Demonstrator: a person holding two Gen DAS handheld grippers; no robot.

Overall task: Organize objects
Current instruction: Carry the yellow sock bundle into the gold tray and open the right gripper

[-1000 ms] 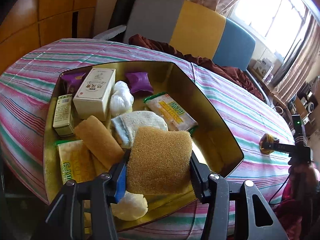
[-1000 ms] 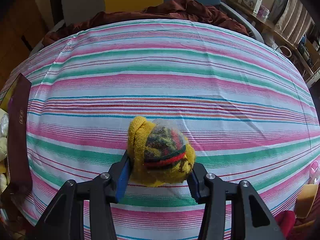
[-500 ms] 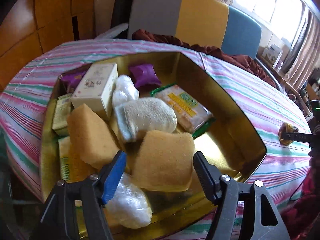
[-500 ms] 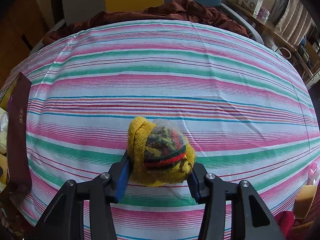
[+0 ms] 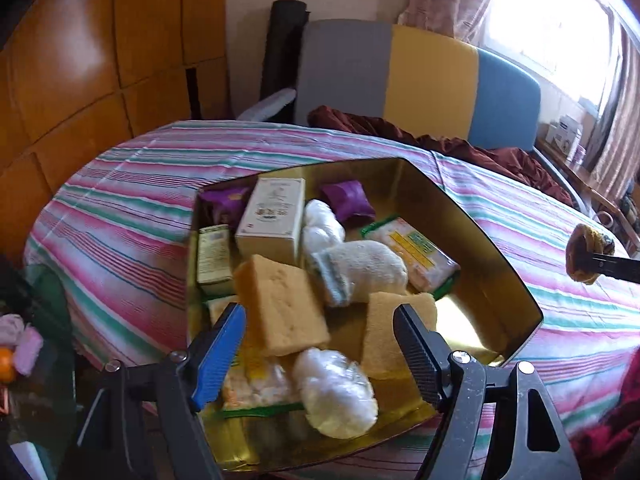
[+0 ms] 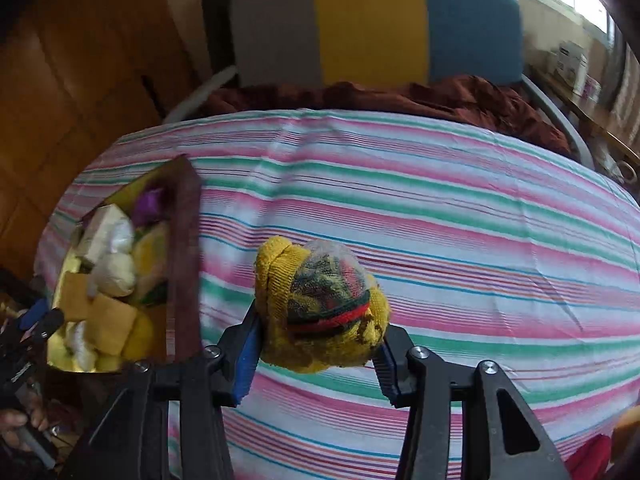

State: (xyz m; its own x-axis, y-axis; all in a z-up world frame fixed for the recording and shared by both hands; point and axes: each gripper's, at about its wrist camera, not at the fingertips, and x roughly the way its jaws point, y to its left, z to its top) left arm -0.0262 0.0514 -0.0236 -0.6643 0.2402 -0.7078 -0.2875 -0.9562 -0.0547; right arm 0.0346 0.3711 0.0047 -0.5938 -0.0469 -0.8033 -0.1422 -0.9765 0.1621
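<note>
Sponges, socks and packets fill the gold-lined octagonal box (image 5: 492, 252), which sits on the counter covered by a pink, green and white striped cloth (image 5: 132, 216). The left gripper (image 5: 318, 354) hovers over the box's near end with its fingers spread; they have just been opening, and nothing is pinched between them. Below and between them lie a tan rectangular sponge (image 5: 280, 304) tilted on the pile, a second yellowish sponge (image 5: 390, 332) beside the right finger, and a white plastic-wrapped bundle (image 5: 336, 392). Further in are a rolled white towelling sock (image 5: 360, 270), a cream cardboard carton (image 5: 274, 214) and a purple packet (image 5: 348, 200). The right gripper (image 6: 316, 350) is held above the striped cloth to the right of the box, its fingers pinching a yellow knitted sock ball with red and green bands (image 6: 320, 304).
</note>
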